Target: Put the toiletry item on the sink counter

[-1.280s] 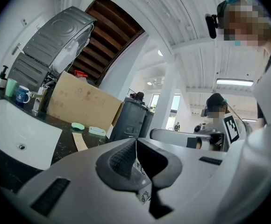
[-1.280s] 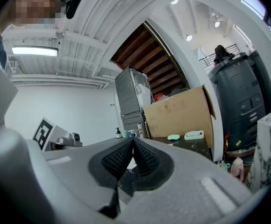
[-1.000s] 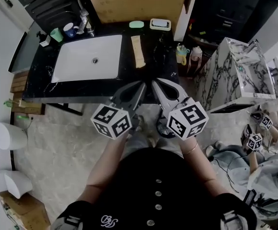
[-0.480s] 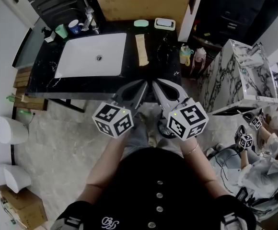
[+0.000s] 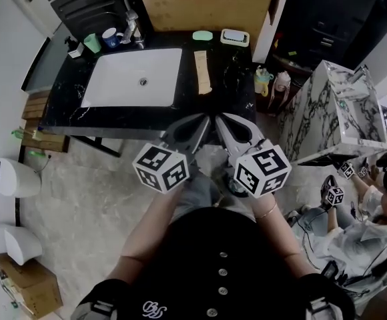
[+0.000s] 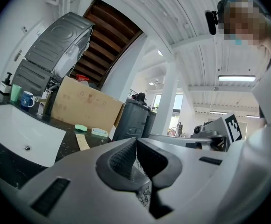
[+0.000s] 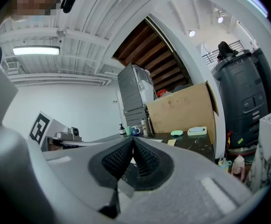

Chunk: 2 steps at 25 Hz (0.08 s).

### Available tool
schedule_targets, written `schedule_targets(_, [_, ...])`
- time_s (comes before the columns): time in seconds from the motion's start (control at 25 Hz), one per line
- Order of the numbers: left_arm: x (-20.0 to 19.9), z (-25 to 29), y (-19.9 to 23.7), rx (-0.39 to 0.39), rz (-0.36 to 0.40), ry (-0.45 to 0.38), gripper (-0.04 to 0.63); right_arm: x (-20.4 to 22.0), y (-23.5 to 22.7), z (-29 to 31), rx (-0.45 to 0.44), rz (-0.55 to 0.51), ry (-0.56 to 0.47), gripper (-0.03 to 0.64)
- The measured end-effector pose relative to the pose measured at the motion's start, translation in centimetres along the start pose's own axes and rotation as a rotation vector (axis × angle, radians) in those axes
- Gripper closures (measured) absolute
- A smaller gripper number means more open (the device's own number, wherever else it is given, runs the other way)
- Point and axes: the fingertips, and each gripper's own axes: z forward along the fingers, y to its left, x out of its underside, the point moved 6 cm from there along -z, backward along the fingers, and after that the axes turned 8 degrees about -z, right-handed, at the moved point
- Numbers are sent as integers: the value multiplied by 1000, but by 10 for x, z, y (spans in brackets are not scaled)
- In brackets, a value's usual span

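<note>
A long flat tan toiletry pack [image 5: 202,72] lies on the black marble sink counter [image 5: 237,92], just right of the white basin [image 5: 133,77]; it also shows in the left gripper view as the tan pack [image 6: 82,142]. My left gripper [image 5: 203,121] and right gripper [image 5: 221,120] hang side by side before the counter's front edge. Both are shut with nothing between the jaws, as the left gripper [image 6: 135,142] and right gripper [image 7: 133,142] show in their own views. Neither touches the pack.
At the counter's back stand a green soap [image 5: 203,36], a white soap dish [image 5: 235,37], a blue mug [image 5: 111,40], a green cup [image 5: 92,43], a faucet [image 5: 132,29] and a cardboard box [image 5: 207,2]. A marble block [image 5: 327,105] stands right; a seated person [image 5: 353,239] is beside it.
Both grippers stay shut and together. The counter has drifted slightly right and down in the head view, and the person on the floor at the right has shifted.
</note>
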Motion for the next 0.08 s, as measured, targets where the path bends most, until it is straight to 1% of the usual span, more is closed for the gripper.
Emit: schedule_targets(0.08, [0,0,1,-2,-4,0,584,1,0,0,1,1,3,614])
